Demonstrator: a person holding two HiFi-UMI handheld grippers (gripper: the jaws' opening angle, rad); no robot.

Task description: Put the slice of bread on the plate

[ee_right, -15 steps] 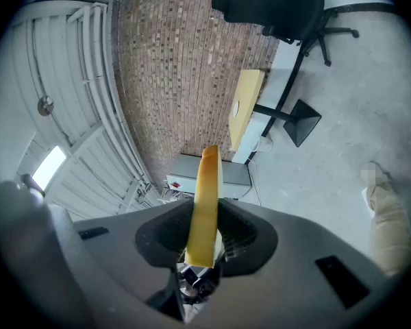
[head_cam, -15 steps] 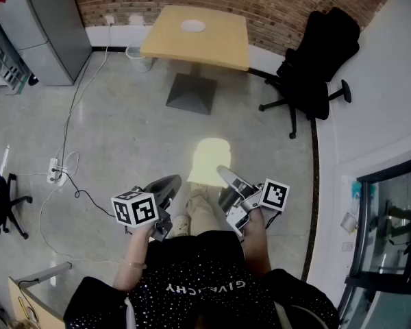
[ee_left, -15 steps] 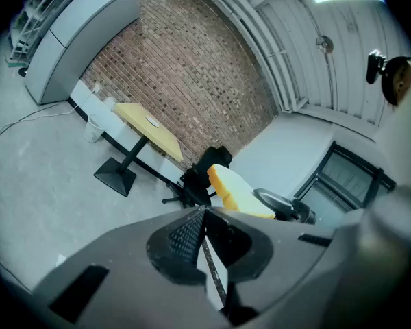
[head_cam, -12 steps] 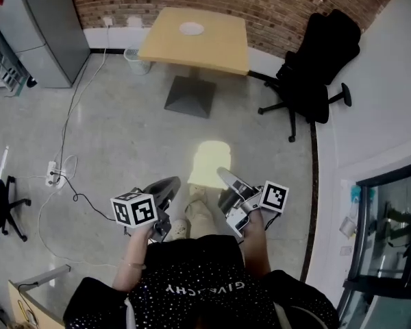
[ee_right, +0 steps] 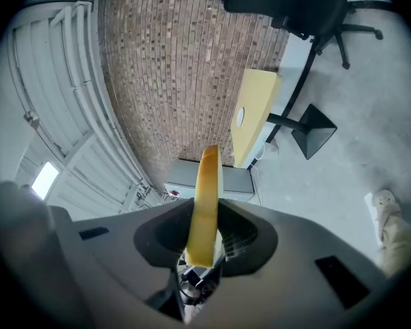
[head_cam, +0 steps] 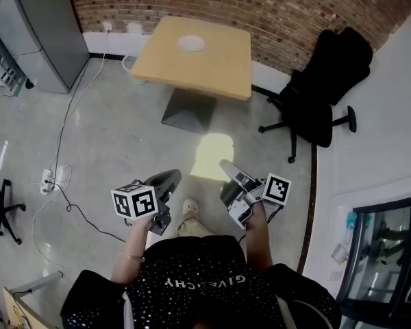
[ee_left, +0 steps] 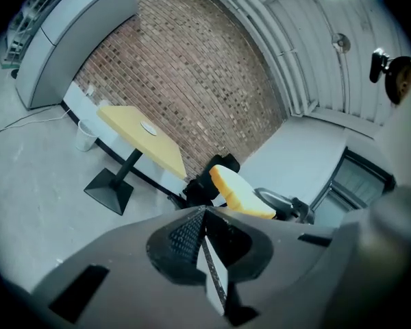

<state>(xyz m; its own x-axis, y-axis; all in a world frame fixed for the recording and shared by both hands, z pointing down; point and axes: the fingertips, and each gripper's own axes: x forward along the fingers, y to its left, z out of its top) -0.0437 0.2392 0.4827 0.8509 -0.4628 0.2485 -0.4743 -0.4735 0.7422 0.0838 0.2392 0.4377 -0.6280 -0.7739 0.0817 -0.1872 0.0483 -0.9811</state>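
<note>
Yellow-crusted slice of bread (ee_right: 204, 204), thin, pinched edge-on between the fingers (ee_right: 237, 236) of the right gripper (ee_right: 204, 233). Closed on its lower end only, with most of the slice standing out past the fingertips. Left gripper (ee_left: 204, 247) beside it, ribbed fingers pressed together on nothing.

Held well short of the bench (head_cam: 216, 70), over open speckled grey floor (head_cam: 123, 136) on the bench's near side. Black office chair (head_cam: 322, 91) off to the bench's right. Small white bin (head_cam: 127, 62) just beside the bench's left corner, against the brick wall (head_cam: 294, 5).

Squarish pale-yellow bench top with rounded corners, on a single post with a dark pyramid foot. Round white plate (head_cam: 191, 44) lying flat toward the bench's far edge, inside the rim.
</note>
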